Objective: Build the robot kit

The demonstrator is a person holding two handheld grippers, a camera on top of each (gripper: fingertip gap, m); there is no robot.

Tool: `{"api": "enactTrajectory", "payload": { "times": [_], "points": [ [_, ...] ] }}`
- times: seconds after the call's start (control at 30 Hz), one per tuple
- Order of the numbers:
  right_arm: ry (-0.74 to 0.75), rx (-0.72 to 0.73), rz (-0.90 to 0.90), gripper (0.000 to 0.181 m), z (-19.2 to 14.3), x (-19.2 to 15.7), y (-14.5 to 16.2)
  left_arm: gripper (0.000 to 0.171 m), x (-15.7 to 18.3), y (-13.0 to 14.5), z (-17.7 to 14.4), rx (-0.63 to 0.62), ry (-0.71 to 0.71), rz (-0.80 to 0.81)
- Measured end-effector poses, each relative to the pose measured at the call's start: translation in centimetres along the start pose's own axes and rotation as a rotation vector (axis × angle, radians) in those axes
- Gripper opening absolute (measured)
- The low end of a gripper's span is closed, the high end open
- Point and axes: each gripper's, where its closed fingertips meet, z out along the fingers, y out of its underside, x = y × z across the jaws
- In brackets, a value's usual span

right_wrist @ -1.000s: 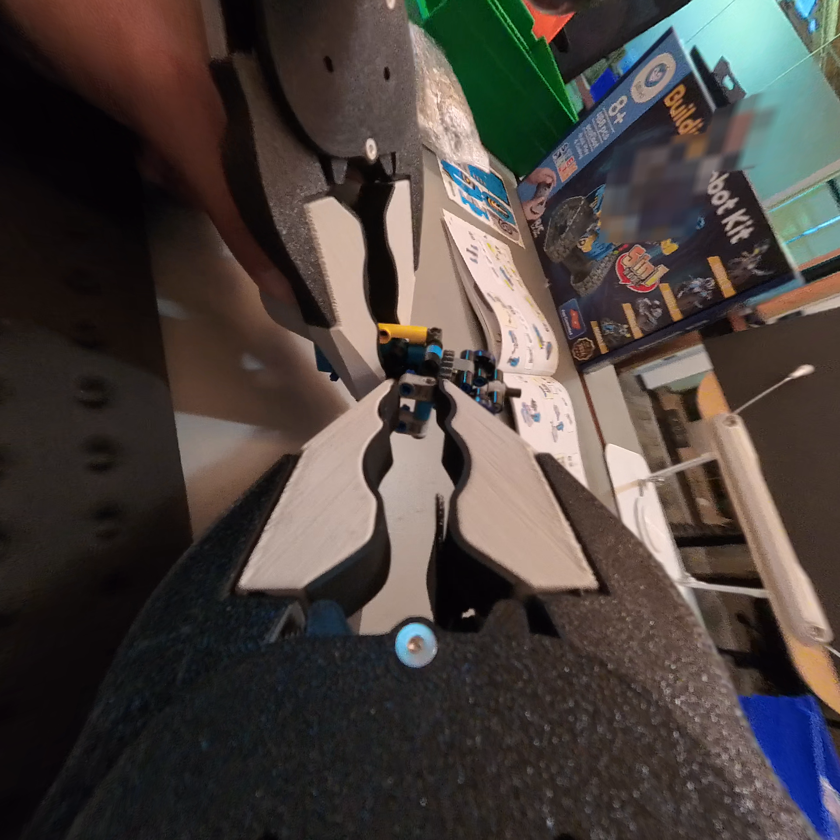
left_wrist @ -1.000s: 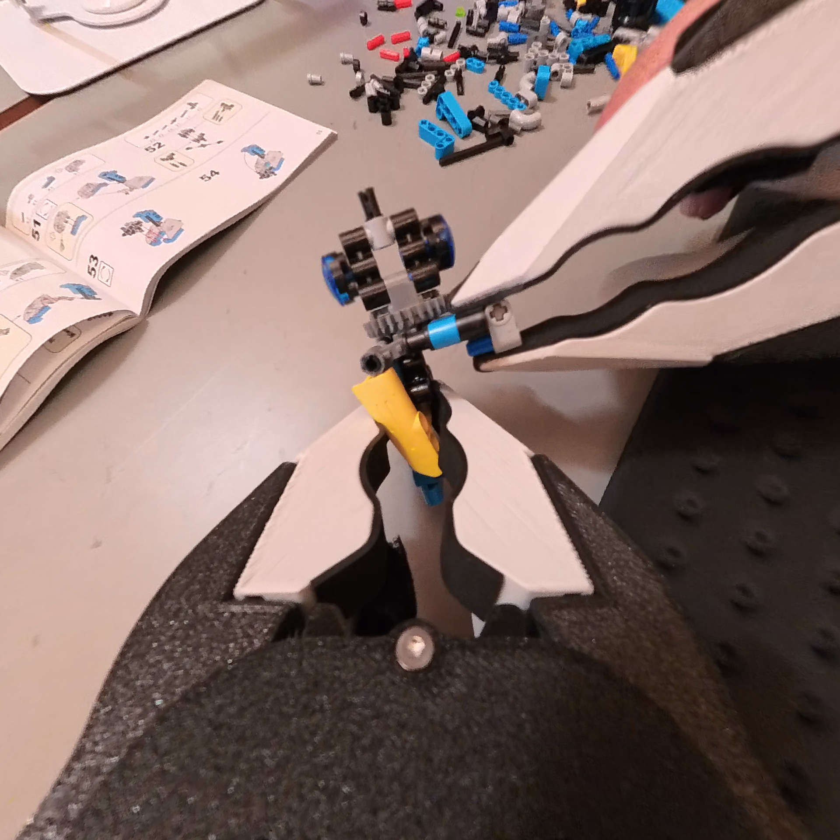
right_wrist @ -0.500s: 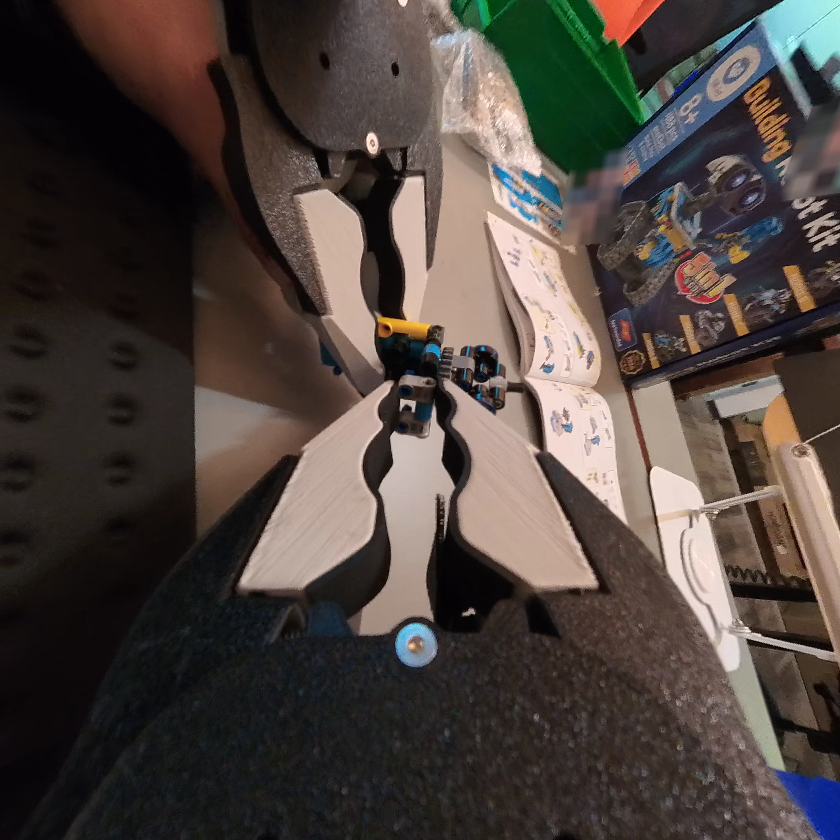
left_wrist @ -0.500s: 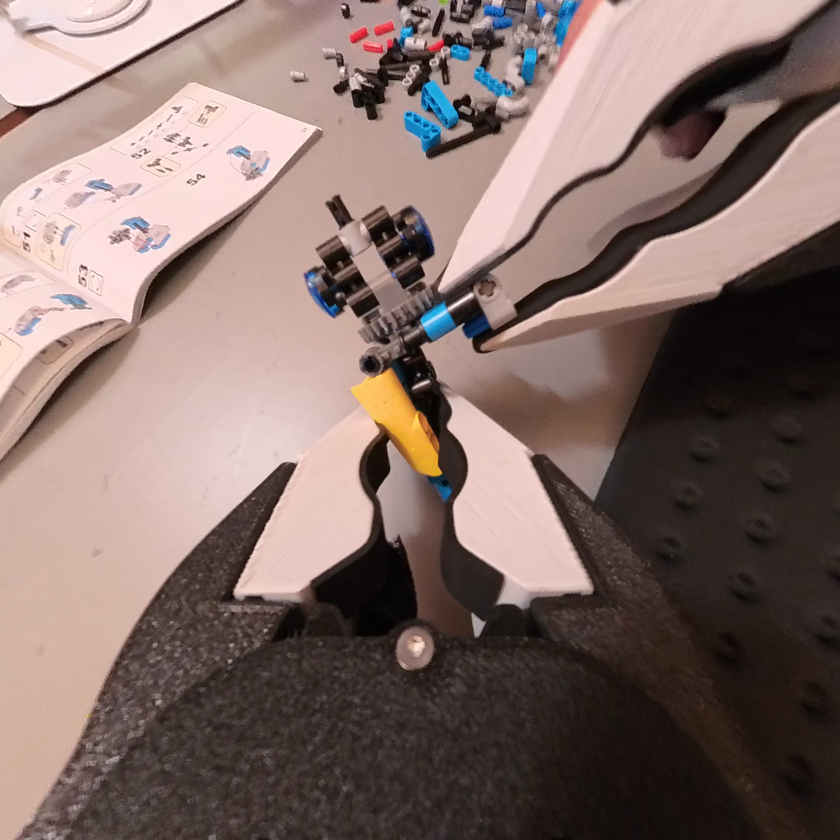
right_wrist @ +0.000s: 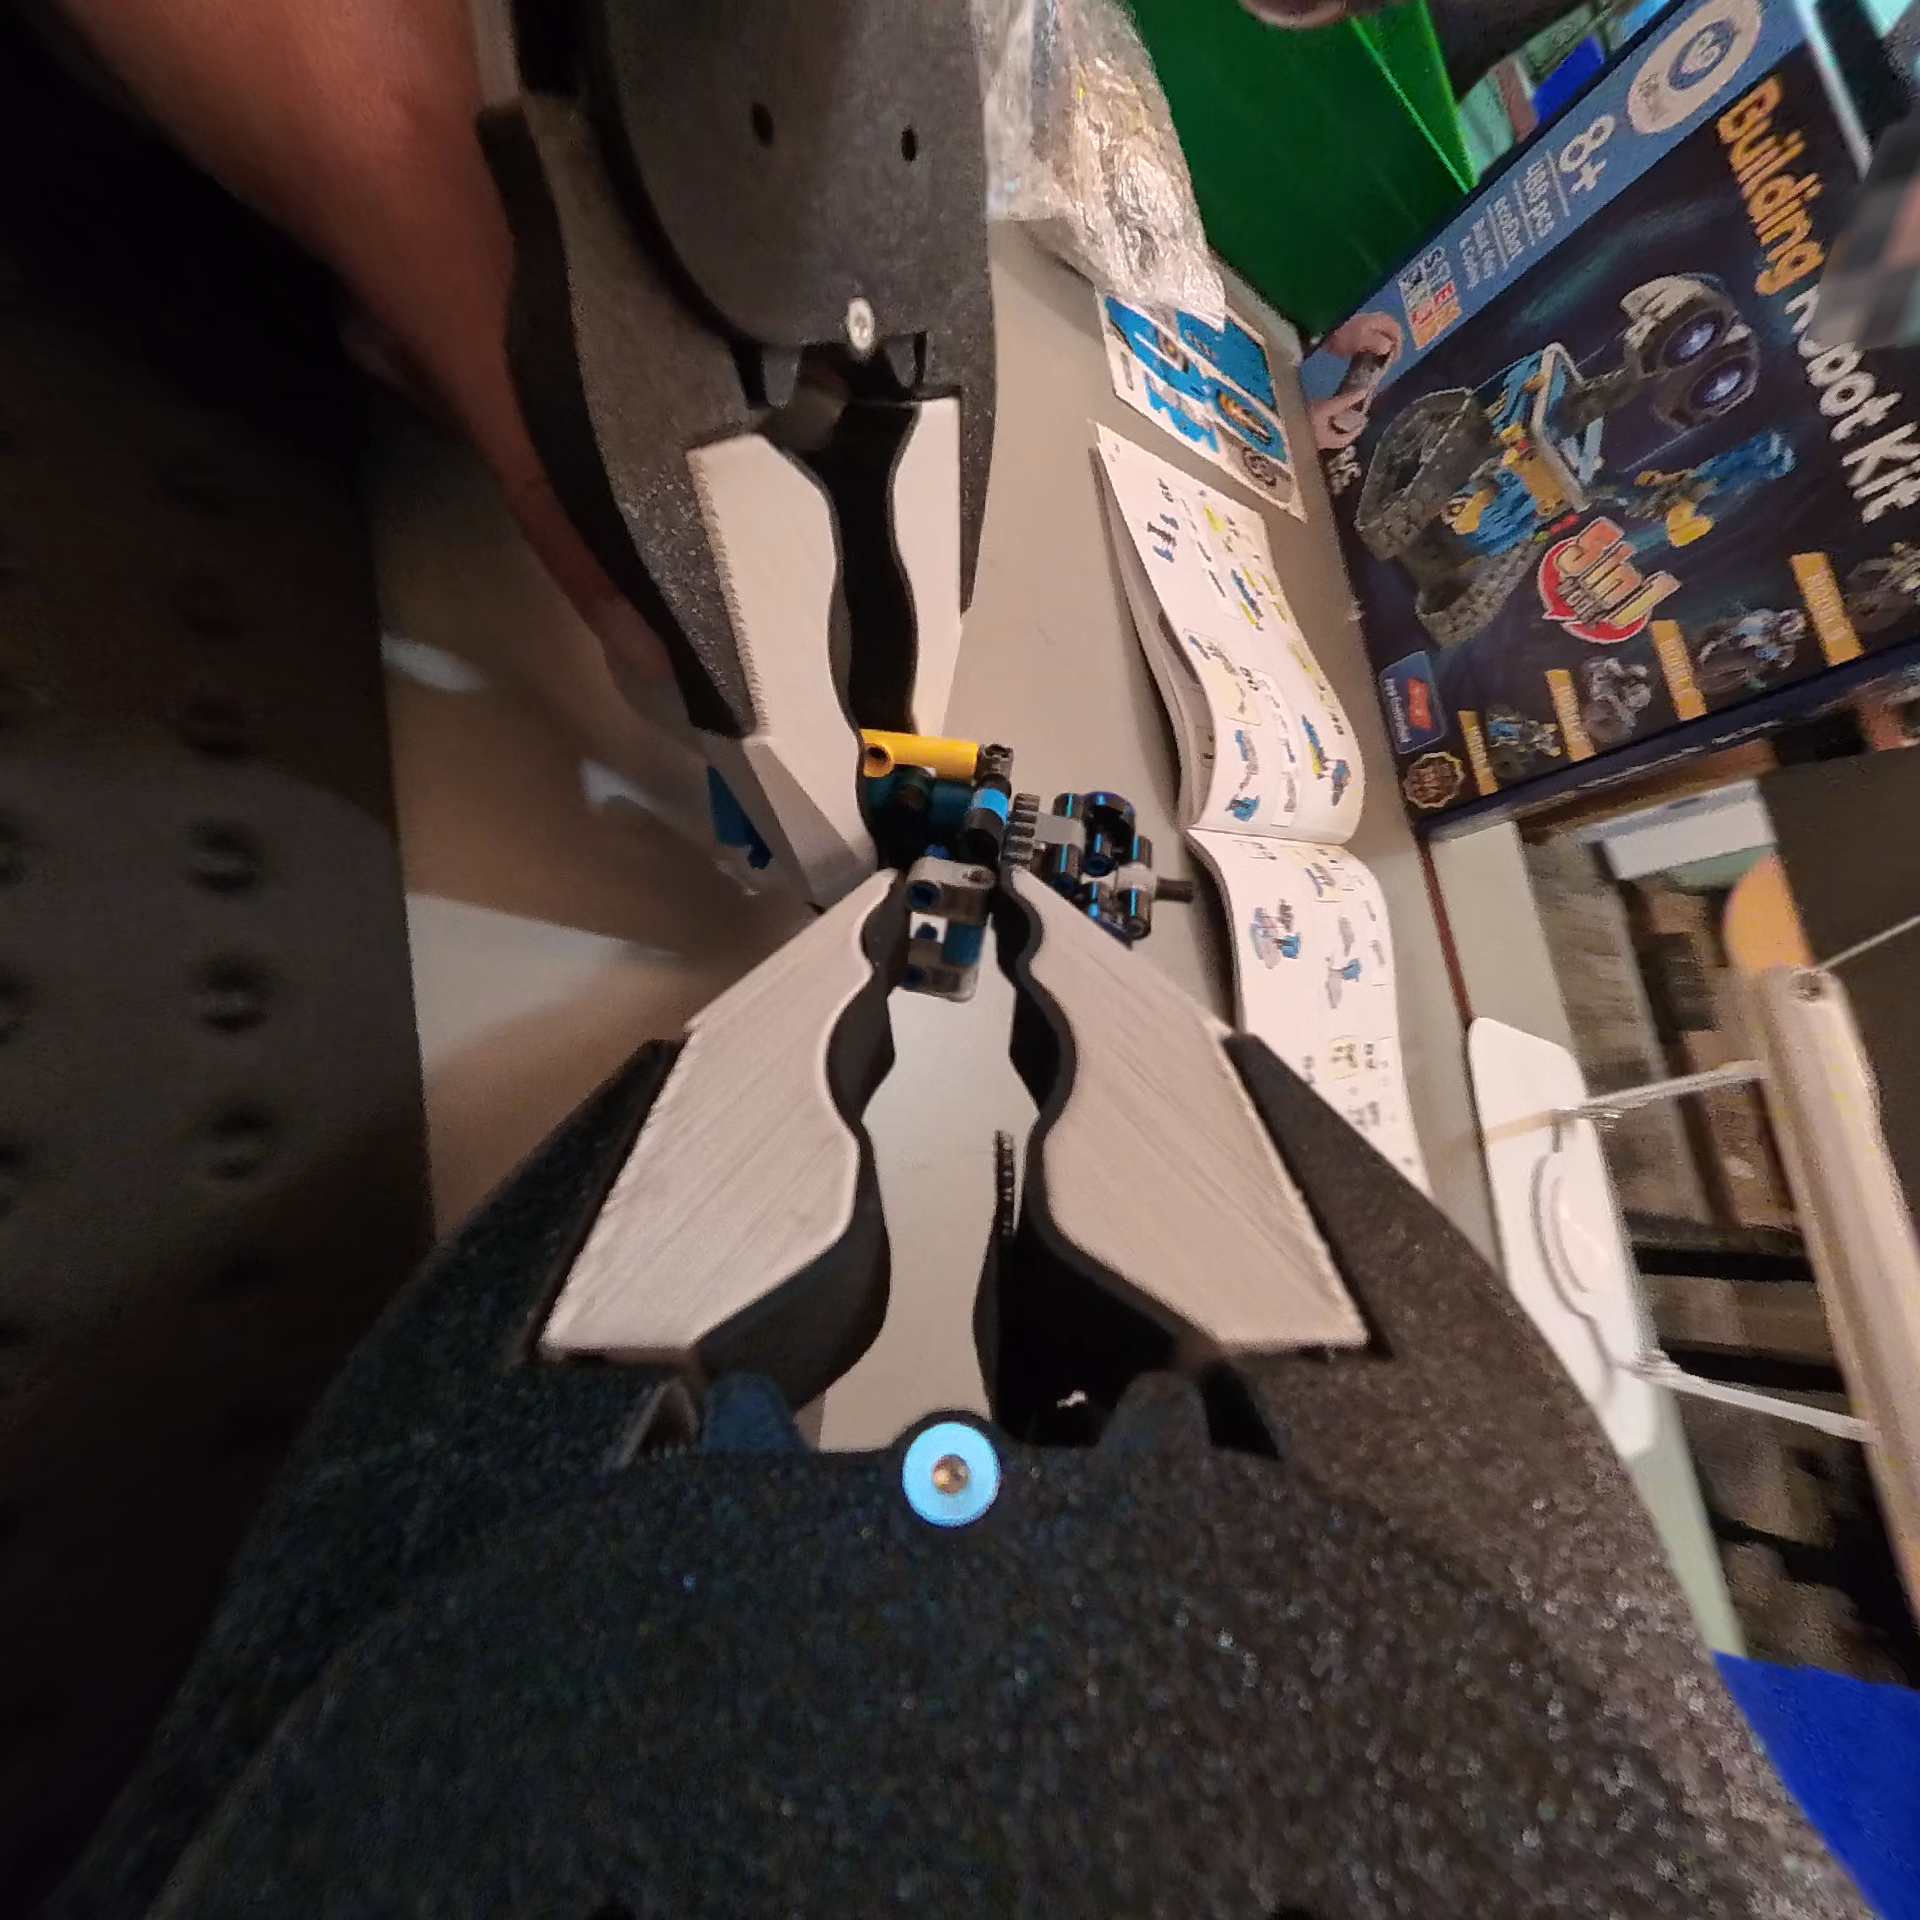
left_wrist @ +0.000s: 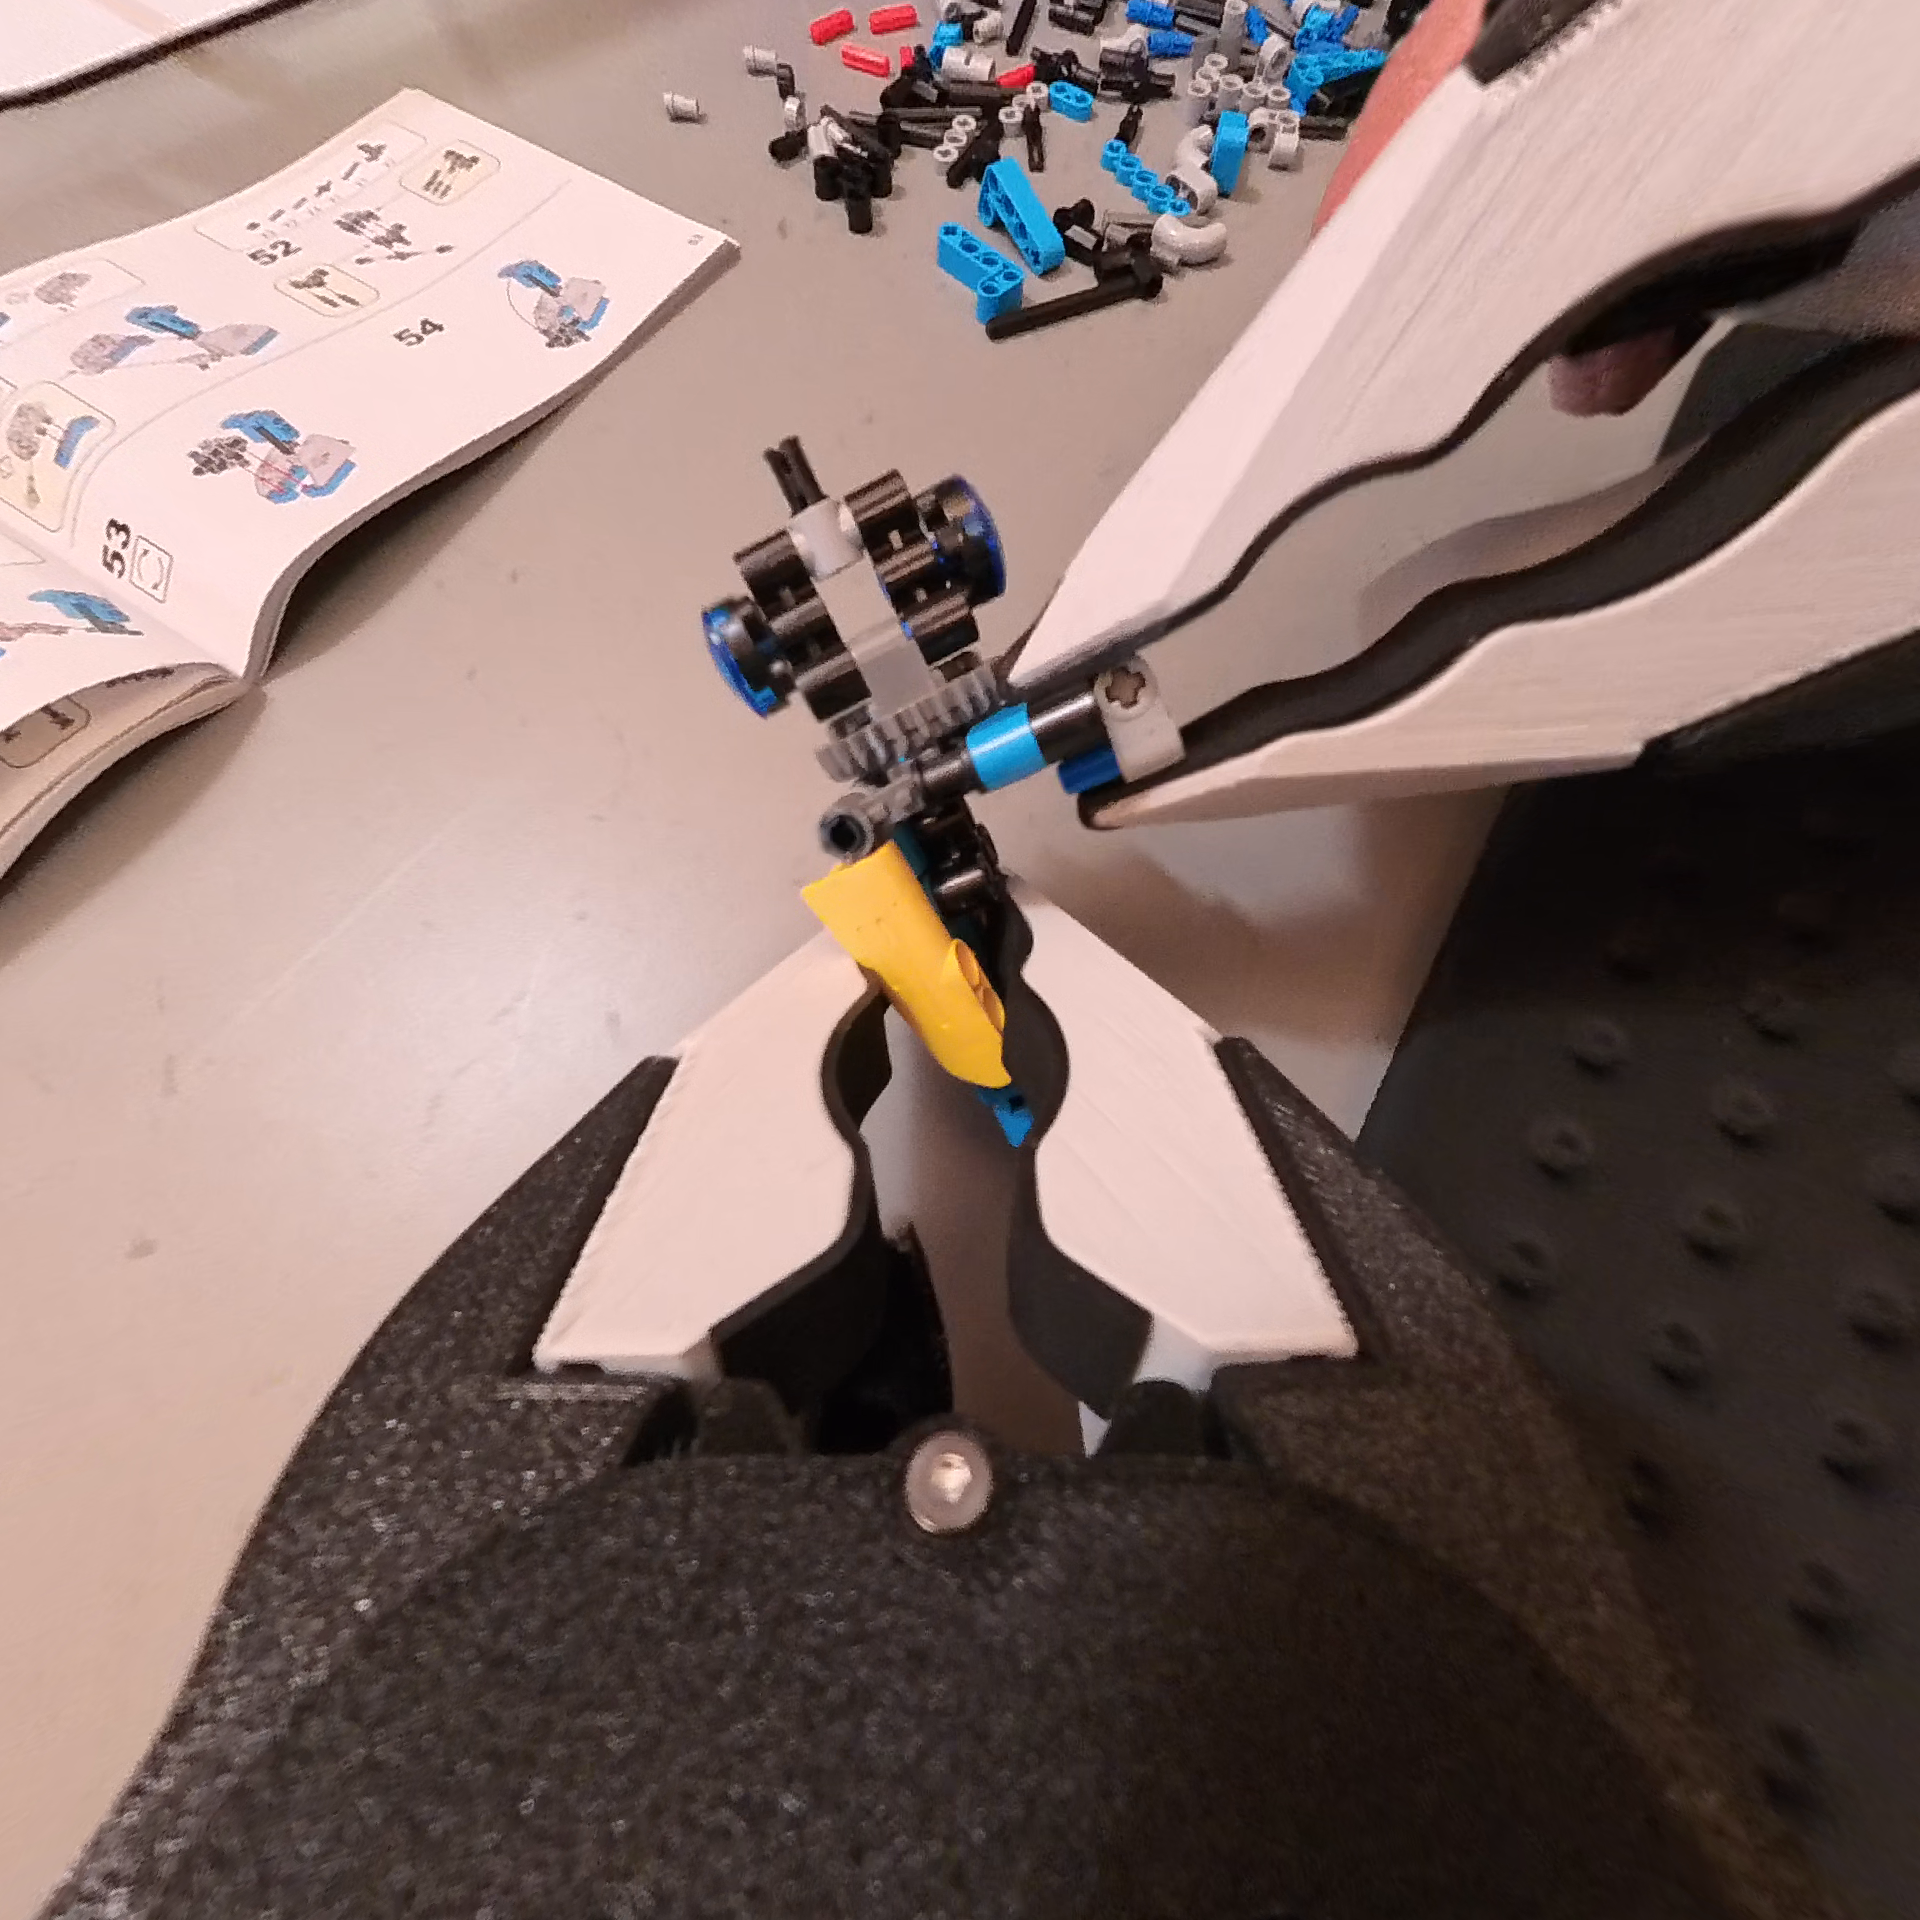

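Observation:
A small brick model [left_wrist: 862, 613] with black gears, blue wheels and a grey gear is held above the grey table [left_wrist: 416, 935] between both grippers. My left gripper [left_wrist: 935, 935] is shut on the model's lower end, at a yellow piece [left_wrist: 914, 966]. My right gripper [left_wrist: 1081, 743] comes in from the right and is shut on a grey connector [left_wrist: 1138, 717] at the end of the model's black axle. In the right wrist view my right gripper [right_wrist: 945, 904] grips that connector [right_wrist: 940, 935]. There the left gripper [right_wrist: 873, 769] reaches down from above onto the model [right_wrist: 1081, 842].
An open instruction booklet [left_wrist: 312, 312] lies at left, also in the right wrist view [right_wrist: 1247, 675]. A pile of loose pieces [left_wrist: 1091, 135] lies at the far side. A black studded mat [left_wrist: 1662, 1143] is at right. A kit box [right_wrist: 1610, 416], green bin [right_wrist: 1299, 135] and plastic bag [right_wrist: 1091, 156] stand behind. My hands' fingertips stand some 5 cm from each other.
Both grippers keep their grip on the model. The pair has wobbled slightly, and the right gripper has tilted, so the box and booklet have shifted in its view.

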Motion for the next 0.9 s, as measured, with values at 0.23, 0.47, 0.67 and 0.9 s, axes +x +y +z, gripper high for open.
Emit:
{"api": "enactTrajectory", "payload": {
  "times": [0.23, 0.47, 0.67, 0.9],
  "points": [
    [0.003, 0.086, 0.103, 0.016, -0.1, 0.4, -0.5, 0.014, -0.3, -0.3, -0.1, 0.025, 0.035, -0.082],
    [0.044, 0.068, 0.128, 0.016, 0.6, 0.4, -0.5, 0.014, -0.8, 0.1, 0.0, 0.006, 0.037, -0.131],
    [-0.106, 0.149, 0.348, 0.022, 0.7, 0.2, -1.5, 0.013, -0.2, 0.3, 0.3, -0.015, 0.073, -0.13],
    [-0.092, 0.057, 0.293, 0.015, 1.9, -0.1, -0.5, 0.013, -1.1, 0.7, 0.4, -0.027, 0.062, -0.2]
  ]
}}
